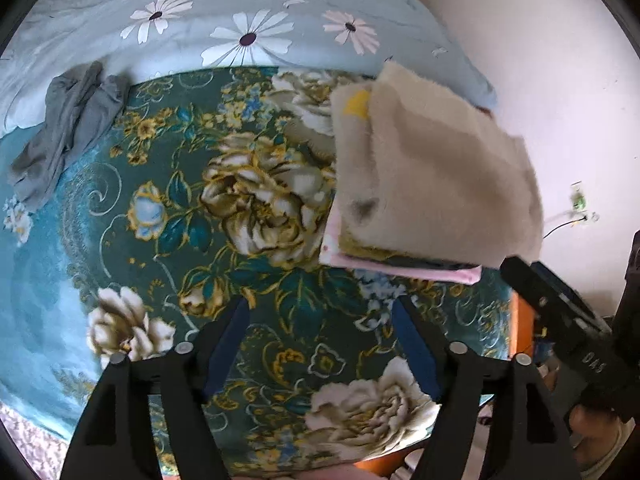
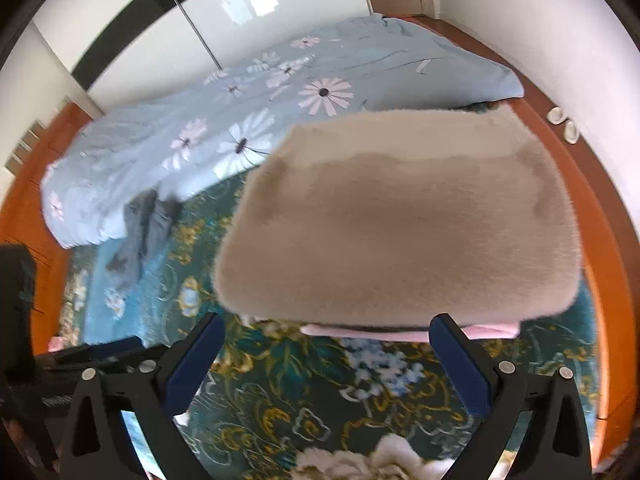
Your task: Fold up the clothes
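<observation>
The bed (image 1: 168,208), w/ its green floral spread, is seen filling most of the left wrist view; a pale blue daisy quilt (image 1: 224,12) is bunched across the top of that frame. At centre right, a stack of folded clothes (image 1: 432,184) is seen lying on the spread, topped by a beige fleece piece, w/ pink and dark layers showing at its lower edge. In the right wrist view the same stack is seen filling the centre, just beyond the fingertips. A crumpled grey garment (image 1: 68,128) is seen at upper left, well apart from the stack, partly over the quilt's edge.

Left hand-held gripper (image 1: 320,316): jaws stand apart, nothing between them, only bedspread below. Right hand-held gripper (image 2: 326,340): jaws spread wide, nothing clamped; the stack's near edge lies just past the tips, and contact w/ the right fingertip can't be ruled out.

Judged step: the fleece piece appears set down and released on the stack. Next, prob. the grey garment is to be fetched; a reach toward upper left is called for, then it must be spread flat on open bed before folding.
</observation>
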Action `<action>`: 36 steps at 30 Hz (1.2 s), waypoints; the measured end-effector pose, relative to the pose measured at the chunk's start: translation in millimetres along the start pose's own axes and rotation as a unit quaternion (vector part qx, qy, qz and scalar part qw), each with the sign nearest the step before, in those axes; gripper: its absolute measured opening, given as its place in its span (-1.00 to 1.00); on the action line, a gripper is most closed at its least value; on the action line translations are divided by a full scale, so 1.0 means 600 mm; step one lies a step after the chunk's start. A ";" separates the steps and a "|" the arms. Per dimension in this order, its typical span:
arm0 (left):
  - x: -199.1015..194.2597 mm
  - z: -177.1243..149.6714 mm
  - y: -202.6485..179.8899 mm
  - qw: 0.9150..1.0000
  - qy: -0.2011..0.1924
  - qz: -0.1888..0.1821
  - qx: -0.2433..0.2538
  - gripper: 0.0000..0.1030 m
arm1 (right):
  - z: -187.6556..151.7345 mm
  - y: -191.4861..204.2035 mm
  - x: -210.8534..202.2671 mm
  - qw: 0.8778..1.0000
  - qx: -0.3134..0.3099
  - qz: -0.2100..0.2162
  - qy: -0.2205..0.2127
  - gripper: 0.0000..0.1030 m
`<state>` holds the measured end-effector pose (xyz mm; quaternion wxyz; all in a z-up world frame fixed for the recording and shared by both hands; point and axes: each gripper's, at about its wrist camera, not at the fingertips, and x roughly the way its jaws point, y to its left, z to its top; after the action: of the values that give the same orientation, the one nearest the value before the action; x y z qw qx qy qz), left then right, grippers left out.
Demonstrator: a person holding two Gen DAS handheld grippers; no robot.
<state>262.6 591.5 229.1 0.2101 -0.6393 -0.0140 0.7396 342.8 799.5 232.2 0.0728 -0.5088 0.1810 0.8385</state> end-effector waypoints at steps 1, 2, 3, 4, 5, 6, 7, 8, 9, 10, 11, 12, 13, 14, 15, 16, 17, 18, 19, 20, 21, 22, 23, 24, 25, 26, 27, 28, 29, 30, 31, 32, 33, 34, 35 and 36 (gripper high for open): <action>-0.004 0.002 0.000 1.000 -0.010 -0.004 0.000 0.62 | 0.000 0.002 -0.004 1.000 -0.001 -0.013 0.000 1.00; -0.008 0.005 0.000 1.000 -0.020 -0.007 0.000 0.64 | 0.000 0.004 -0.009 1.000 0.000 -0.024 -0.003 1.00; -0.012 0.007 0.000 0.999 -0.030 -0.011 0.000 0.65 | -0.001 0.005 -0.015 0.999 0.003 -0.031 -0.007 1.00; -0.017 0.009 -0.003 0.999 -0.046 -0.008 0.004 0.66 | -0.002 0.007 -0.020 0.999 0.005 -0.038 -0.011 1.00; -0.022 0.011 -0.007 0.998 -0.062 -0.006 0.008 0.73 | -0.004 0.010 -0.024 0.999 0.003 -0.045 -0.012 1.00; -0.025 0.011 -0.011 0.997 -0.073 -0.007 0.017 0.87 | -0.005 0.013 -0.026 0.999 0.000 -0.051 -0.010 1.00; -0.028 0.011 -0.015 0.996 -0.082 -0.011 0.027 0.90 | -0.006 0.016 -0.027 0.998 -0.003 -0.057 -0.008 1.00; -0.030 0.011 -0.019 0.995 -0.091 -0.016 0.039 0.91 | -0.007 0.019 -0.028 0.998 -0.005 -0.062 -0.006 1.00; -0.033 0.011 -0.022 0.994 -0.099 -0.022 0.050 0.92 | -0.008 0.023 -0.028 0.998 -0.007 -0.066 -0.006 1.00; -0.035 0.011 -0.025 0.992 -0.108 -0.027 0.061 0.92 | -0.010 0.026 -0.029 0.997 -0.008 -0.070 -0.007 1.00; -0.037 0.010 -0.027 0.990 -0.117 -0.028 0.071 0.92 | -0.011 0.029 -0.029 0.997 -0.008 -0.073 -0.008 1.00; -0.038 0.009 -0.030 0.988 -0.126 -0.029 0.082 0.92 | -0.012 0.032 -0.030 0.997 -0.008 -0.075 -0.010 1.00; -0.040 0.008 -0.030 0.987 -0.135 -0.028 0.086 0.93 | -0.013 0.034 -0.030 0.997 -0.006 -0.078 -0.013 1.00; -0.041 0.006 -0.030 0.985 -0.145 -0.027 0.091 0.93 | -0.015 0.036 -0.031 0.996 -0.005 -0.083 -0.017 1.00; -0.041 0.006 -0.028 0.985 -0.146 -0.027 0.091 0.95 | -0.016 0.037 -0.031 0.996 -0.004 -0.085 -0.018 1.00; -0.041 0.006 -0.026 0.984 -0.147 -0.028 0.091 0.96 | -0.017 0.038 -0.030 0.996 -0.003 -0.085 -0.018 1.00; -0.040 0.007 -0.024 0.984 -0.149 -0.029 0.091 0.99 | -0.017 0.039 -0.029 0.996 -0.003 -0.086 -0.016 1.00; -0.037 0.007 -0.021 0.985 -0.146 -0.031 0.091 0.99 | -0.018 0.040 -0.029 0.996 -0.004 -0.088 -0.016 1.00; -0.035 0.007 -0.018 0.985 -0.142 -0.033 0.091 0.99 | -0.019 0.042 -0.029 0.996 -0.005 -0.091 -0.016 1.00; -0.032 0.006 -0.017 0.985 -0.140 -0.032 0.095 0.99 | -0.020 0.043 -0.029 0.995 -0.006 -0.094 -0.017 1.00; -0.030 0.006 -0.017 0.985 -0.137 -0.031 0.099 0.99 | -0.022 0.045 -0.030 0.995 -0.008 -0.097 -0.019 1.00; -0.027 0.006 -0.016 0.985 -0.134 -0.031 0.102 0.99 | -0.023 0.047 -0.032 0.994 -0.011 -0.102 -0.023 1.00; -0.025 0.005 -0.016 0.985 -0.131 -0.030 0.105 0.99 | -0.024 0.047 -0.032 0.994 -0.011 -0.105 -0.027 1.00; -0.022 0.005 -0.016 0.985 -0.128 -0.030 0.108 0.99 | -0.025 0.047 -0.032 0.994 -0.010 -0.105 -0.029 1.00; -0.020 0.004 -0.015 0.986 -0.125 -0.030 0.109 0.99 | -0.026 0.046 -0.031 0.994 -0.008 -0.106 -0.031 1.00; -0.018 0.004 -0.014 0.986 -0.123 -0.029 0.110 0.99 | -0.027 0.046 -0.030 0.994 -0.007 -0.107 -0.033 1.00; -0.016 0.003 -0.013 0.986 -0.121 -0.029 0.110 0.99 | -0.029 0.045 -0.030 0.994 -0.004 -0.106 -0.034 1.00; -0.014 0.003 -0.012 0.986 -0.118 -0.027 0.111 0.99 | -0.031 0.043 -0.028 0.994 0.001 -0.104 -0.034 1.00; -0.013 0.003 -0.011 0.987 -0.114 -0.026 0.113 0.99 | -0.033 0.042 -0.027 0.994 0.006 -0.101 -0.034 1.00; -0.011 0.002 -0.010 0.987 -0.111 -0.024 0.114 0.99 | -0.036 0.040 -0.027 0.995 0.012 -0.097 -0.036 1.00; -0.008 0.002 -0.007 0.988 -0.105 -0.026 0.111 0.99 | -0.038 0.039 -0.025 0.995 0.017 -0.093 -0.037 1.00; -0.005 0.001 -0.005 0.989 -0.098 -0.028 0.107 0.99 | -0.040 0.037 -0.024 0.995 0.022 -0.088 -0.038 1.00; -0.002 0.000 -0.002 0.990 -0.092 -0.030 0.104 0.99 | -0.042 0.036 -0.022 0.995 0.025 -0.085 -0.038 1.00; 0.000 -0.001 -0.001 0.990 -0.087 -0.029 0.103 0.99 | -0.043 0.036 -0.020 0.995 0.025 -0.083 -0.038 1.00; 0.001 -0.003 -0.001 0.990 -0.085 -0.028 0.106 0.99 | -0.044 0.037 -0.017 0.996 0.024 -0.082 -0.037 1.00; 0.002 -0.006 -0.001 0.990 -0.084 -0.027 0.108 0.99 | -0.046 0.037 -0.015 0.996 0.022 -0.080 -0.035 1.00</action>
<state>266.0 591.5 227.2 0.2960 -0.5481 0.0317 0.7816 362.8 769.1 233.9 0.1572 -0.4903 0.1554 0.8431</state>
